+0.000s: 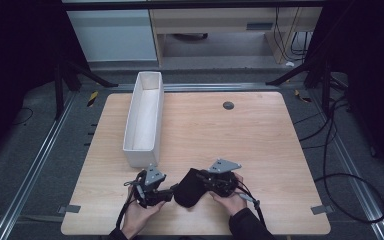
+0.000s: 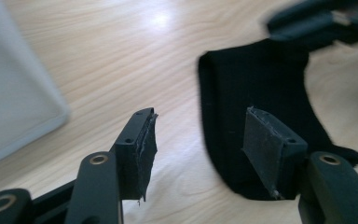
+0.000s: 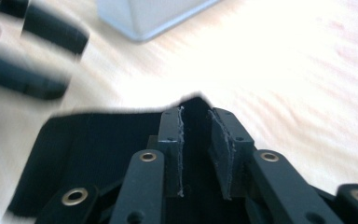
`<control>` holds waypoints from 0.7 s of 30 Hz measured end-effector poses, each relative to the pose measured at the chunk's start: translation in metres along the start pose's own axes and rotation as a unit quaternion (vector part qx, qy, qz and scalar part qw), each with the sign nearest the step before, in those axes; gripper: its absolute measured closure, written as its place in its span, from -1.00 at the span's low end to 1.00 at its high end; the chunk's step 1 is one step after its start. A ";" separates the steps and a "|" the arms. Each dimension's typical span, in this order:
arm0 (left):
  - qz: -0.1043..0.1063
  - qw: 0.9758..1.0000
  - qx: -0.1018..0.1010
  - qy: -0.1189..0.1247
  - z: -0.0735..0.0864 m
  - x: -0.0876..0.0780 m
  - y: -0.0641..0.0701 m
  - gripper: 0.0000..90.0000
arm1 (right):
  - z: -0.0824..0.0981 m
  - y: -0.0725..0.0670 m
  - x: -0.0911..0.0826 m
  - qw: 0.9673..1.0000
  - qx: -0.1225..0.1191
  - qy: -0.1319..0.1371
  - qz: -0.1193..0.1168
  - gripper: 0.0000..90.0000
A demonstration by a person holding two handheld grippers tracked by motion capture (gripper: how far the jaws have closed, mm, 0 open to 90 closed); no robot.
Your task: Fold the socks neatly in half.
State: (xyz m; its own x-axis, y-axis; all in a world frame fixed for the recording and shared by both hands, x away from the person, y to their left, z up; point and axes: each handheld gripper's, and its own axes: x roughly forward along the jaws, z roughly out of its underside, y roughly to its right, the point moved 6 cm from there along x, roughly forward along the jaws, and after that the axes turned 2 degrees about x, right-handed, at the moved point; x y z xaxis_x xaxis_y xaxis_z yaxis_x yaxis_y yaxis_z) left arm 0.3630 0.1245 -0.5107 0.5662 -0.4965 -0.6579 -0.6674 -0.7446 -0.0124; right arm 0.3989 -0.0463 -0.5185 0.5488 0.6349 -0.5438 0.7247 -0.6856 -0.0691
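A black cloth [image 1: 190, 189] lies bunched near the wooden table's front edge, between my two grippers. My right gripper [image 1: 203, 179] comes at it from the right. In the right gripper view its jaws [image 3: 196, 135] stand close together, pinching a raised fold of the cloth [image 3: 98, 140]. My left gripper [image 1: 172, 191] sits at the cloth's left edge. In the left gripper view it [image 2: 200, 140] is wide open, one pad [image 2: 265, 149] over the cloth [image 2: 256, 79] and the other over bare wood.
A long white bin [image 1: 145, 120] stands on the table's left half, its near end just beyond my left gripper. Its corner shows as the white bin [image 2: 14, 93] and the white bin [image 3: 154, 14]. A dark round grommet [image 1: 228, 105] sits near the table's [image 1: 260, 145] far edge.
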 end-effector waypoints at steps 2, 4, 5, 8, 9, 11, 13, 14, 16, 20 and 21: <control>0.002 1.000 0.012 -0.009 0.002 0.006 0.005 -0.09 | -0.005 0.000 0.013 1.000 0.005 0.000 0.000 0.72; 0.004 1.000 0.017 -0.016 0.005 0.009 0.007 -0.08 | -0.005 0.001 0.023 1.000 0.010 -0.005 0.005 0.77; 0.005 1.000 0.018 -0.017 0.006 0.010 0.007 -0.08 | -0.004 0.001 0.030 1.000 0.012 -0.011 0.007 0.79; 0.003 0.999 0.028 -0.017 0.008 0.011 0.007 -0.08 | -0.003 -0.001 0.041 0.999 0.005 -0.031 0.020 0.85; 0.003 0.999 0.029 -0.019 0.009 0.011 0.008 -0.08 | -0.003 -0.001 0.043 0.999 0.004 -0.034 0.021 0.86; 0.003 0.999 0.028 -0.018 0.009 0.011 0.008 -0.08 | -0.004 -0.002 0.044 0.999 -0.004 -0.037 0.025 0.85; 0.004 0.999 0.027 -0.017 0.009 0.011 0.008 -0.08 | -0.006 -0.001 0.040 0.999 0.006 -0.028 0.017 0.79; 0.004 0.999 0.027 -0.017 0.009 0.011 0.008 -0.08 | -0.008 0.001 0.037 1.000 0.011 -0.021 0.016 0.75; 0.005 1.000 0.023 -0.017 0.009 0.011 0.007 -0.09 | -0.014 0.009 0.024 1.000 0.022 -0.001 0.020 0.67; 0.006 1.000 0.024 -0.017 0.009 0.011 0.007 -0.10 | -0.012 0.029 -0.005 0.999 0.032 0.018 0.040 0.49; 0.005 1.000 0.023 -0.017 0.009 0.011 0.007 -0.09 | -0.008 0.033 -0.011 0.998 0.036 0.017 0.040 0.46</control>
State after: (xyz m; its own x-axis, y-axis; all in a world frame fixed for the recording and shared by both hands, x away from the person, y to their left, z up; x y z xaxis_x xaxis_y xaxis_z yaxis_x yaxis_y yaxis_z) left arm 0.3603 0.1176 -0.5250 0.5434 -0.4885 -0.6827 -0.6955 -0.7174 -0.0403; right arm 0.4204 -0.0727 -0.5080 0.6184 0.5875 -0.5219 0.6463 -0.7580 -0.0874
